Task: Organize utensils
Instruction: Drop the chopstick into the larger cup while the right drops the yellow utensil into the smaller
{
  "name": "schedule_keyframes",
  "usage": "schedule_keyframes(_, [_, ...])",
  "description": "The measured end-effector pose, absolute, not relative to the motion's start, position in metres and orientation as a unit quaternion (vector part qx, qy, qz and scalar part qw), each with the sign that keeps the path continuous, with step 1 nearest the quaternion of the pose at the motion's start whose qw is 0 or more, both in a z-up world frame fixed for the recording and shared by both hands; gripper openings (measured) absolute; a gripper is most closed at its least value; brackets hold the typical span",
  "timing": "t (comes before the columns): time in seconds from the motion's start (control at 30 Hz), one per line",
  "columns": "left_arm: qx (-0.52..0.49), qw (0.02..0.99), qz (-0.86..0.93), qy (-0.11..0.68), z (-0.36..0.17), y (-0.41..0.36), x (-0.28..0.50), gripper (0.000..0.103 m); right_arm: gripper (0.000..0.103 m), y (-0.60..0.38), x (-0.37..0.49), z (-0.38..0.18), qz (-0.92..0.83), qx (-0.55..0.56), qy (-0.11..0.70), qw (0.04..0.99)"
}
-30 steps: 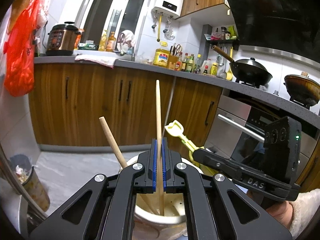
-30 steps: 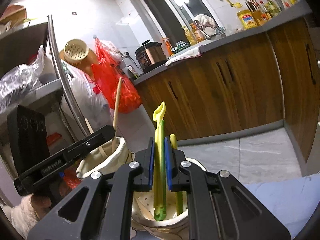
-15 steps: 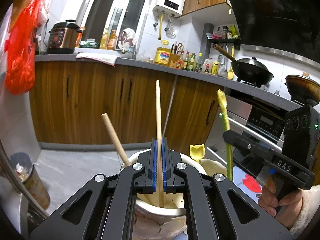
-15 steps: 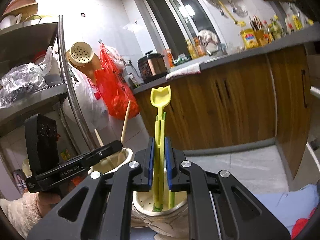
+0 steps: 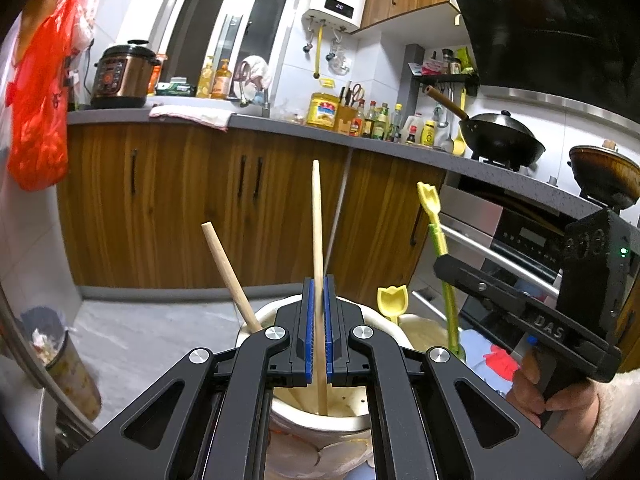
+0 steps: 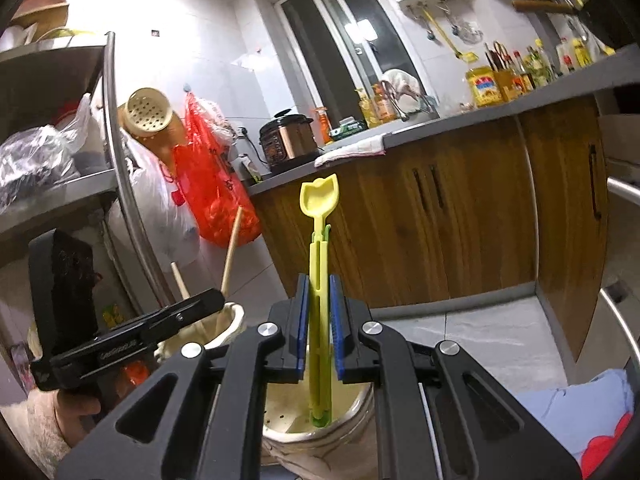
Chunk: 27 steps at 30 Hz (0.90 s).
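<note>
My left gripper (image 5: 318, 332) is shut on a flat wooden utensil (image 5: 317, 232) that stands upright in a cream ceramic holder (image 5: 320, 424). A round wooden stick (image 5: 226, 268) leans in the same holder. My right gripper (image 6: 319, 332) is shut on a yellow-green utensil with a tulip-shaped end (image 6: 319, 208), its lower end inside a second cream holder (image 6: 320, 432). In the left wrist view the right gripper (image 5: 444, 260) shows at right with that utensil (image 5: 434, 220), and a second yellow tulip-ended utensil (image 5: 393, 299) stands in the holder below.
Wooden base cabinets (image 5: 180, 200) and a grey counter run behind. An oven (image 5: 500, 236) is at right, a metal shelf rack (image 6: 116, 160) and red bag (image 6: 216, 196) at left. A blue cloth (image 6: 572, 412) lies beside the holders. A bin (image 5: 60, 360) stands on the floor.
My right gripper has lifted the yellow-green utensil from leaning deep in its holder to upright and higher. My left gripper and the wooden utensil have stayed put.
</note>
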State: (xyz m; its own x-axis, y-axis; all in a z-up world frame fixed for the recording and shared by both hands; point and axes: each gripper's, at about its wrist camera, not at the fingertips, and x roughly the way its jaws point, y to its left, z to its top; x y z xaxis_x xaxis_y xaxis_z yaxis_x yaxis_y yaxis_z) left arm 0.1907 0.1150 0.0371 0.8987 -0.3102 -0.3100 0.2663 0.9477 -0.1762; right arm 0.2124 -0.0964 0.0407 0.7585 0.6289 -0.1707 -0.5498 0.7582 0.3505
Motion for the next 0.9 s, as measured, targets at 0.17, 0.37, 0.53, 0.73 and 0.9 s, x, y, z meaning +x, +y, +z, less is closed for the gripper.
schedule_keyframes(0.17, [-0.063, 0.972, -0.15, 0.169, 0.037, 0.116, 0.19, 0.005, 0.01, -0.094, 0.219, 0.033, 0.311, 0.141, 0.151, 0.928])
schedule_keyframes(0.37, [-0.063, 0.971, -0.154, 0.172, 0.035, 0.116, 0.19, 0.005, 0.01, -0.098, 0.218, 0.025, 0.309, 0.13, 0.188, 0.923])
schedule_keyframes(0.53, [-0.063, 0.969, -0.151, 0.183, 0.036, 0.115, 0.187, 0.005, 0.01, -0.097, 0.207, 0.023, 0.308, 0.103, 0.204, 0.923])
schedule_keyframes(0.73, [-0.074, 0.968, -0.141, 0.191, 0.04, 0.118, 0.179, 0.005, 0.011, -0.1, 0.199, 0.021, 0.308, 0.103, 0.224, 0.919])
schedule_keyframes(0.9, [-0.062, 0.97, -0.138, 0.193, 0.046, 0.114, 0.166, 0.014, 0.021, -0.112, 0.189, 0.031, 0.302, 0.123, 0.227, 0.917])
